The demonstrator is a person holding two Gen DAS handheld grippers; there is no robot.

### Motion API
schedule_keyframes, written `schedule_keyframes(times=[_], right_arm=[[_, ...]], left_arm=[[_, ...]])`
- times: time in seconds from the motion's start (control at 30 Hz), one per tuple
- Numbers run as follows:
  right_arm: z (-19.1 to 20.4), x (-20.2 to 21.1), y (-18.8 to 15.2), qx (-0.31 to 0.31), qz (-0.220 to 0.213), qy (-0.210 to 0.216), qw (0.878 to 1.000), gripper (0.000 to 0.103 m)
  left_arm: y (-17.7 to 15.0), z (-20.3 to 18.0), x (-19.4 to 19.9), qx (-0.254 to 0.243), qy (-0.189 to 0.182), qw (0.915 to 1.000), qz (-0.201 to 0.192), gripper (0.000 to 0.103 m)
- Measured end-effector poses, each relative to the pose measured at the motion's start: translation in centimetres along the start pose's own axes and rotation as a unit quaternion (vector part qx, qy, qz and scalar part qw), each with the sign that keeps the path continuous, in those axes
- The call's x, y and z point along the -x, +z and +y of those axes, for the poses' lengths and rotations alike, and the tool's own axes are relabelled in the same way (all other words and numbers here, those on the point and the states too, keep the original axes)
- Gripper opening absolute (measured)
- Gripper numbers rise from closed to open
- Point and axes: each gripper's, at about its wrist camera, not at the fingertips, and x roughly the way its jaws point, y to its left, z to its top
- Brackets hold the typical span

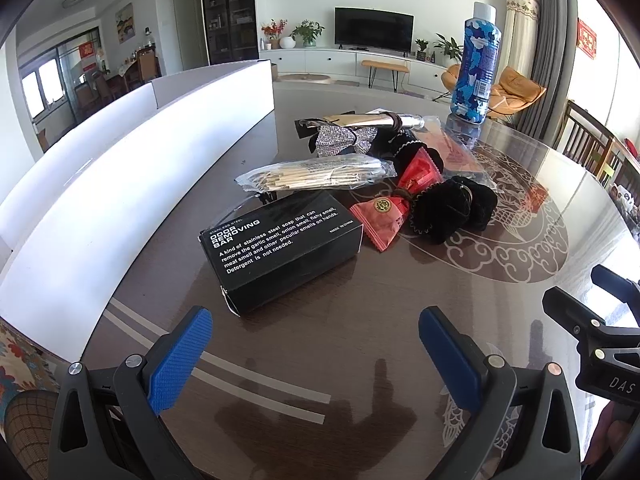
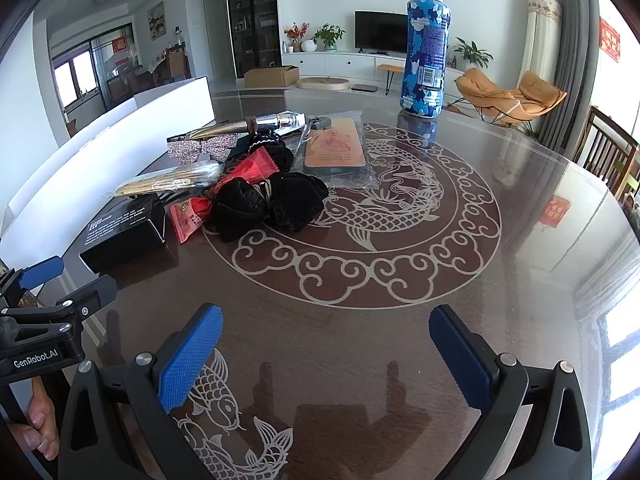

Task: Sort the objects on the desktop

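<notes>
A pile of small items lies on the dark round table (image 1: 360, 320). A black "Odor Removing Bar" box (image 1: 280, 246) (image 2: 124, 234) is nearest my left gripper (image 1: 314, 356), which is open and empty just short of it. Behind the box lie a clear bag of wooden sticks (image 1: 316, 174) (image 2: 168, 182), red packets (image 1: 384, 216) (image 2: 188, 216), black velvet scrunchies (image 1: 452, 206) (image 2: 272, 202), a silver sequin bow (image 1: 344, 140) (image 2: 200, 148) and a bagged phone case (image 2: 334, 148). My right gripper (image 2: 326, 354) is open and empty over the table's fish pattern.
A blue camouflage bottle (image 1: 476, 64) (image 2: 424, 52) stands upright at the table's far side. A long white divided box (image 1: 132, 168) (image 2: 120, 144) runs along the left edge. Each gripper shows at the other view's side. Chairs stand at the right.
</notes>
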Motion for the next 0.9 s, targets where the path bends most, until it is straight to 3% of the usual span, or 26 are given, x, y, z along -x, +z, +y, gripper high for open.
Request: schedule_keyframes(times=[0.73,0.9], right_arm=[[0.7,-0.3,0.6,0.009,0.001,0.002,1.0,0.103],[1.1,-1.0,2.3,0.018,-0.005,0.01,1.0,0.103]], left_arm=[[0.2,0.8,0.3,0.012,0.002,0.9999,-0.005,0.103],[0.2,1.0,0.3,0.014,0.003,0.9999,-0.005,0.103]])
